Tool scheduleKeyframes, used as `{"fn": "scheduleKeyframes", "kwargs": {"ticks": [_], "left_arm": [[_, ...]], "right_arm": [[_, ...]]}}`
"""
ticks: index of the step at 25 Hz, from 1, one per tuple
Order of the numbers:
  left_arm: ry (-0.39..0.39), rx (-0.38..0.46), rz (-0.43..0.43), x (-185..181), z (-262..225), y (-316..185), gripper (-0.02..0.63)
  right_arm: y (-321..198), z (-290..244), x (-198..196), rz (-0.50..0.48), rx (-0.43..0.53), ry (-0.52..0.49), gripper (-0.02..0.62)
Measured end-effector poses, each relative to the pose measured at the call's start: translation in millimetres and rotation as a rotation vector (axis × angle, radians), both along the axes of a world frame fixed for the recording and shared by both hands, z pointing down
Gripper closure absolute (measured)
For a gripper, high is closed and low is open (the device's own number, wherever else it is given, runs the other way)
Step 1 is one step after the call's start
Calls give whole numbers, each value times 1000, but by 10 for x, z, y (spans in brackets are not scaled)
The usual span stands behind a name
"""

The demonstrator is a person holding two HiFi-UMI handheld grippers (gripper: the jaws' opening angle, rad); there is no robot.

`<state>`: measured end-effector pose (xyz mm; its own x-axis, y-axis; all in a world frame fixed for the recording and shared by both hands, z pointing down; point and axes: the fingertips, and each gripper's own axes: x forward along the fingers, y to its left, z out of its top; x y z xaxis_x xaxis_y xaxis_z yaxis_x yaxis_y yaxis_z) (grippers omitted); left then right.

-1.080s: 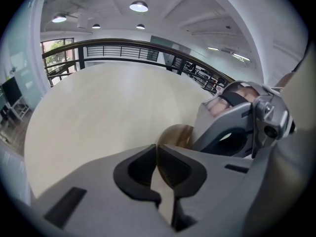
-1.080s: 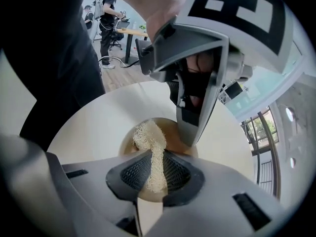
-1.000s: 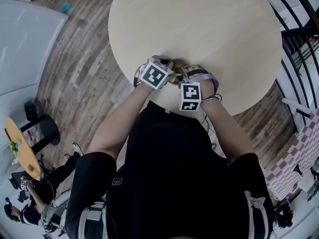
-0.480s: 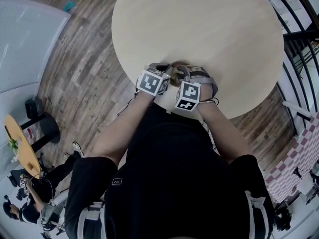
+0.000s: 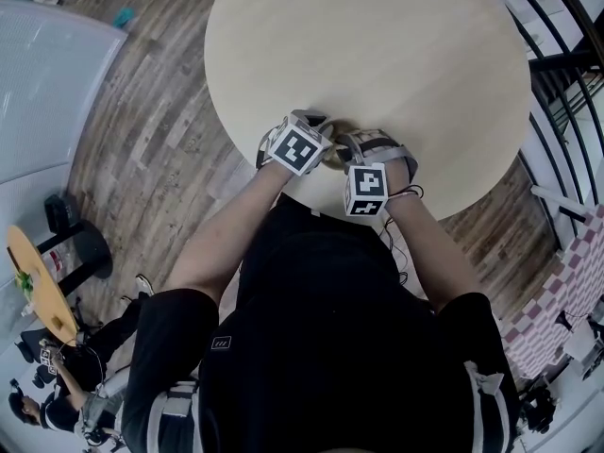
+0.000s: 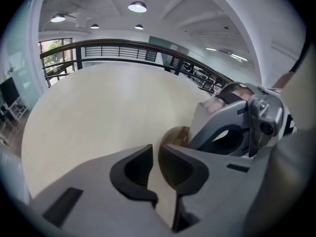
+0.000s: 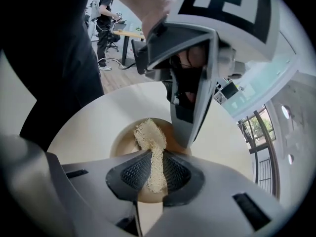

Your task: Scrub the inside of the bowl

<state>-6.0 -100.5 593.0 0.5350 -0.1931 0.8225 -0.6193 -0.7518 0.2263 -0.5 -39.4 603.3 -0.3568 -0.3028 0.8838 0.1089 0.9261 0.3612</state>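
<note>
Fibrous, floppy scrubber [image 7: 150, 142] sits pinched in the right gripper [image 7: 157, 163]. The left gripper [image 6: 154, 152], jaws just eased slightly apart and empty, should probably clamp the slick, rigid bowl [image 7: 121, 142] by its rim.

Brown bowl [image 6: 176, 134] on pale round table [image 6: 98, 107]

- No words, numbers or brand names can be read anywhere.
- Left marker cube [image 5: 300, 146] and right marker cube [image 5: 366, 189]: black-and-white square patterns only, no letters.
- Small pale emblem on the person's shorts [image 5: 222, 343]: too small to read.
</note>
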Motion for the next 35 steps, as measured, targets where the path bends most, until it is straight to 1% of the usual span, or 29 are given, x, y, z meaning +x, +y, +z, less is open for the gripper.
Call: {"fn": "scheduleKeyframes", "kwargs": {"ticks": [2,5,7,9,11,14,16,19,24,27,29,32,35], "left_arm": [[8,-7,28,43,31,-13,551],[70,-42,55,146,-39,22,584],[94,-77,48,172,-76,87,588],[102,-96,14,148,-85,125,588],[94,-90,-33,89,-91,126,588],[77,-76,-85,40,-85,147,588],[65,-75,-123,4,-92,138,588],[71,-82,-143,0,-65,145,589],[63,-70,-162,-39,-100,101,589],[66,-71,-169,-60,-104,108,589],[66,-74,-171,-89,-101,116,589],[73,-95,-187,-110,-85,198,589],[70,-98,-200,-122,-75,264,589]], "right_arm": [[7,3,11,-22,2,3,523],[-38,-5,26,-36,17,14,523],[-54,5,53,-33,15,17,523],[-57,26,71,-18,6,12,523],[-87,30,70,24,2,1,523],[-134,4,59,142,-20,-47,523],[-128,-29,47,189,-30,-79,523],[-75,-97,39,150,-12,-90,523],[-28,-293,83,82,54,-83,523],[126,-238,36,-9,33,-48,523],[183,-108,26,-44,8,-2,523],[184,26,37,-33,-8,44,523],[158,53,8,18,-16,49,523]]}}
